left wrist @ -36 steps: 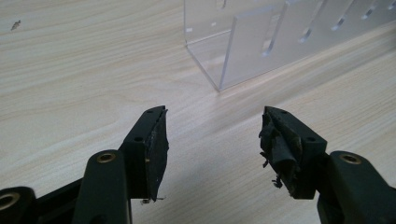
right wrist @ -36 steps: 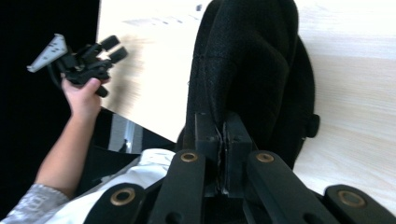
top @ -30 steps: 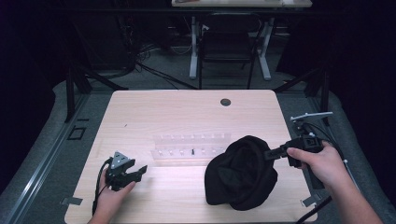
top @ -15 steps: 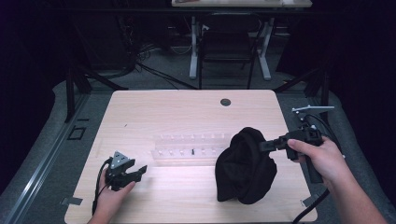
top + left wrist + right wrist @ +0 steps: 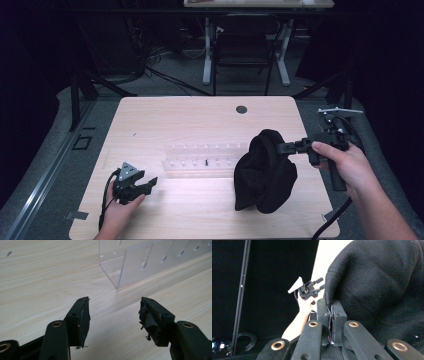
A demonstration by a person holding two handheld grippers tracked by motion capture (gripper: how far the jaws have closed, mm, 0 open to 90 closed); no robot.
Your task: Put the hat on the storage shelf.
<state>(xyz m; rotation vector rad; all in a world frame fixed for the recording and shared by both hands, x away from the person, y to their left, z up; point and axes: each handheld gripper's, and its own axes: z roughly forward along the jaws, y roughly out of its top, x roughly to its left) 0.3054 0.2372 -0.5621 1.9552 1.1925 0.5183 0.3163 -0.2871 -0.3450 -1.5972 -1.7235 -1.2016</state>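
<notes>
A pale wooden table (image 5: pixel 190 120) stood in a dark room. Near its right edge hung a black cloth (image 5: pixel 264 172), lifted by the right gripper (image 5: pixel 286 147), jaws pinched on its top fold. The left gripper (image 5: pixel 150 183) rested near the front-left corner, jaws wide, beside a clear acrylic rack (image 5: pixel 200 155).

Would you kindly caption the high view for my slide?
Right gripper lifts a pinched black cloth beside the clear rack.
</notes>
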